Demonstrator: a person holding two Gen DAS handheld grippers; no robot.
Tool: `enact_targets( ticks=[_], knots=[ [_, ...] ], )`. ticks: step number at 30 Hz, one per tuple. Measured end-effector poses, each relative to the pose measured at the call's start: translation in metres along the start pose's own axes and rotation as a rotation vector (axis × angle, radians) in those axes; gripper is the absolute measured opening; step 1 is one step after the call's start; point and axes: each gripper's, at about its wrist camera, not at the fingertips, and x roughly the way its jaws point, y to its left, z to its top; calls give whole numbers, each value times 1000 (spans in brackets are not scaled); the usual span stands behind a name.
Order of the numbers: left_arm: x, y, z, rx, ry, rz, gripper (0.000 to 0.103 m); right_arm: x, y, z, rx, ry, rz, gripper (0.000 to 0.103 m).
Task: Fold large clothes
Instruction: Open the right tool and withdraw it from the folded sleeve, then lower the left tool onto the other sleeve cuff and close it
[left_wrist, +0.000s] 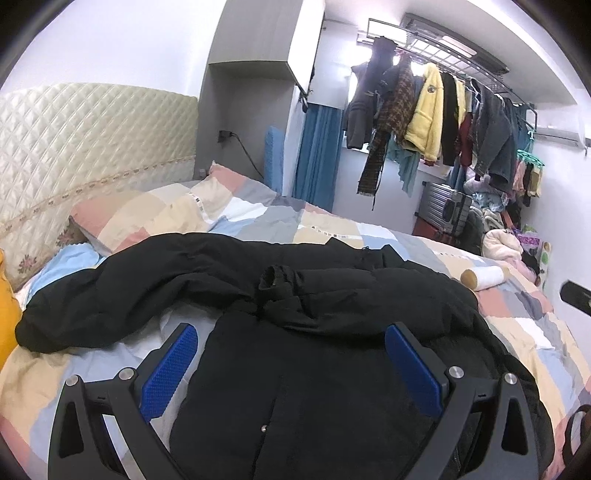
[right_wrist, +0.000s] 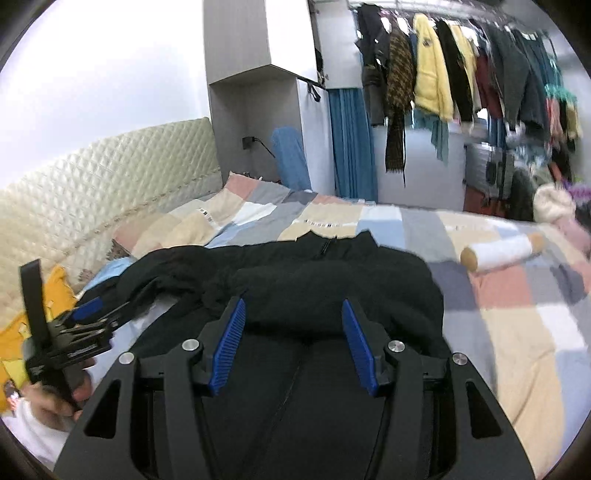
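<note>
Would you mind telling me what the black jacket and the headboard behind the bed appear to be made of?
Black jacket: likely a matte synthetic shell with padding, judging by its puffy quilted sections and soft creases. Headboard: probably glossy cream faux leather or satin-like upholstery, diamond-tufted with visible sheen; which of these cannot be told.

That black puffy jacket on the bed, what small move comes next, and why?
Probably the left gripper closes on the black puffy jacket's spread-out sleeve to fold it inward. Both grippers, the right gripper included, hover open, and that sleeve lies unfolded.
</note>
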Motion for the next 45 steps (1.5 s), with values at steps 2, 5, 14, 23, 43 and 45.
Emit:
enact_targets(
  ticks=[2, 5, 14, 23, 43, 45],
  knots=[
    [0, -2, -1, 4, -1, -5, 103, -9, -5, -8, 5, 0, -12, 56],
    [0, -5, -2, 4, 4, -12, 102, -23, -11, -18, 7, -2, -17, 56],
    [0, -14, -3, 28, 4, -8, 102, -61, -27, -45, 13, -11, -34, 59],
    [13, -27, -7, 42, 30, -16, 102, -84, -39, -75, 23, -23, -72, 66],
    [38, 53, 53, -101, 112, 168, 102, -88, -57, -93, 72, -20, -83, 80],
    [33, 82, 70, -114, 104, 200, 102, -87, -57, -93, 72, -18, -82, 80]
  ],
)
